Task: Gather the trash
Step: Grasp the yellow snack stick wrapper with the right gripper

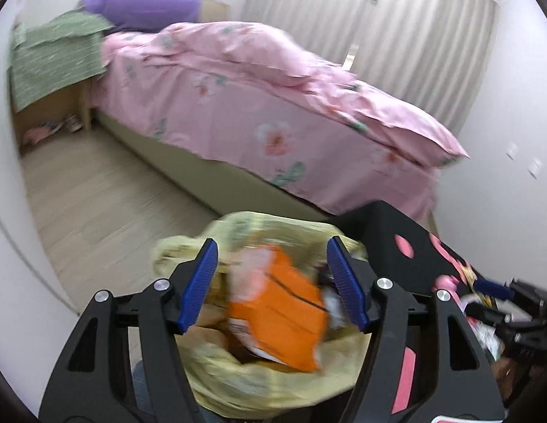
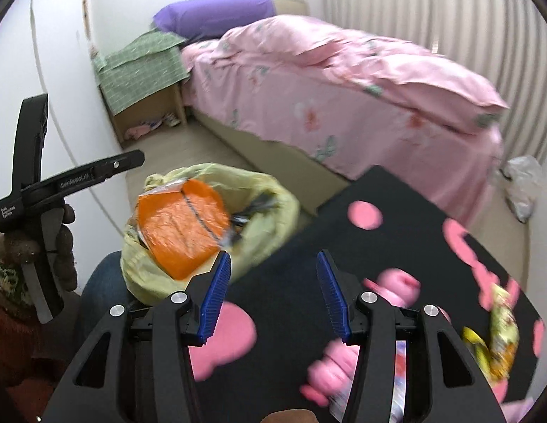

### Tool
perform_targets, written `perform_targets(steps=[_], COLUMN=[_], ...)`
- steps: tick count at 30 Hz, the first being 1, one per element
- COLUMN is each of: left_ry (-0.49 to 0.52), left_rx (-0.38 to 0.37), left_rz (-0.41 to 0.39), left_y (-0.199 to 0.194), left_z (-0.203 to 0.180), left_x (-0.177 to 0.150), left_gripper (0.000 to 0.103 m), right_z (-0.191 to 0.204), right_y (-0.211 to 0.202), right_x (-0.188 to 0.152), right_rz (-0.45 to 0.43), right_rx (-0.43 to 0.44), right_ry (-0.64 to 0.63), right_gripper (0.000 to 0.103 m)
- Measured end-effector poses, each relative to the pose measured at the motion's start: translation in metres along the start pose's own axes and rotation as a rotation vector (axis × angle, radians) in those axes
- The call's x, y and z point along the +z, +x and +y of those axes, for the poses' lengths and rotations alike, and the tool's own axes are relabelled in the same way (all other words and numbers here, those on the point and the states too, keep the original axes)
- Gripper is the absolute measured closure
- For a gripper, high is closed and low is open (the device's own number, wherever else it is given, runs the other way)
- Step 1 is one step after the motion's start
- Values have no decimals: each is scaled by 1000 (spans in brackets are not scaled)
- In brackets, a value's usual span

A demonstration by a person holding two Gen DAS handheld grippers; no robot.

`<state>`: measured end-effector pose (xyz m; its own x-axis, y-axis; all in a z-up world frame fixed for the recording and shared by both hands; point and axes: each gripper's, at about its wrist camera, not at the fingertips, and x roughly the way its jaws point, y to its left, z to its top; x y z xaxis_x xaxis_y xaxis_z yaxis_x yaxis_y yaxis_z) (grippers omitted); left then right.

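Note:
A yellow trash bag (image 1: 217, 363) stands open below my left gripper (image 1: 271, 243), with an orange wrapper (image 1: 280, 303) on top of the contents. The left jaws are open and nothing is pressed between the blue pads. In the right wrist view the same bag (image 2: 273, 204) and orange wrapper (image 2: 181, 225) sit at the left, beside a black table with pink shapes (image 2: 396, 211). My right gripper (image 2: 273, 253) hangs open over that table, holding nothing. A yellow snack wrapper (image 2: 499, 338) lies on the table at the right.
A bed with a pink floral duvet (image 1: 273, 88) fills the middle of the room. A nightstand under a green cloth (image 1: 51, 63) stands by the wall. A crumpled white plastic bag (image 2: 523, 187) lies on the floor by the curtain. Pink items (image 2: 396, 285) sit on the table.

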<state>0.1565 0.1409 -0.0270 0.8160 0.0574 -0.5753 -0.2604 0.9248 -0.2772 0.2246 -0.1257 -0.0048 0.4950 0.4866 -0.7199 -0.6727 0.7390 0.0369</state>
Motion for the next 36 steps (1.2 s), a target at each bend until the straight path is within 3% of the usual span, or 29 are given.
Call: perform_targets(steps=[7, 11, 16, 19, 24, 30, 33, 36], left_ry=[197, 305, 429, 481, 454, 424, 435, 449], left_rx=[-192, -340, -468, -477, -407, -394, -398, -412], left_rz=[35, 82, 159, 208, 283, 299, 289, 286], left_y=[-5, -6, -3, 6, 31, 39, 42, 40], left_z=[-88, -141, -196, -222, -244, -251, -255, -252], left_x=[-24, -44, -72, -89, -102, -99, -94, -93], left_gripper=[42, 42, 42, 42, 42, 42, 42, 42], right_z=[-47, -82, -109, -119, -142, -177, -203, -225], right_y=[-72, -107, -127, -125, -121, -77, -38, -4], right_x=[-45, -75, -116, -136, -152, -127, -110, -102], right_rz=[-89, -124, -104, -61, -60, -36, 33, 114], right_rx=[-157, -240, -270, -317, -355, -380, -452, -463], right_ry=[79, 172, 219, 235, 307, 339, 341, 350], right_gripper=[55, 47, 47, 46, 46, 46, 50, 52])
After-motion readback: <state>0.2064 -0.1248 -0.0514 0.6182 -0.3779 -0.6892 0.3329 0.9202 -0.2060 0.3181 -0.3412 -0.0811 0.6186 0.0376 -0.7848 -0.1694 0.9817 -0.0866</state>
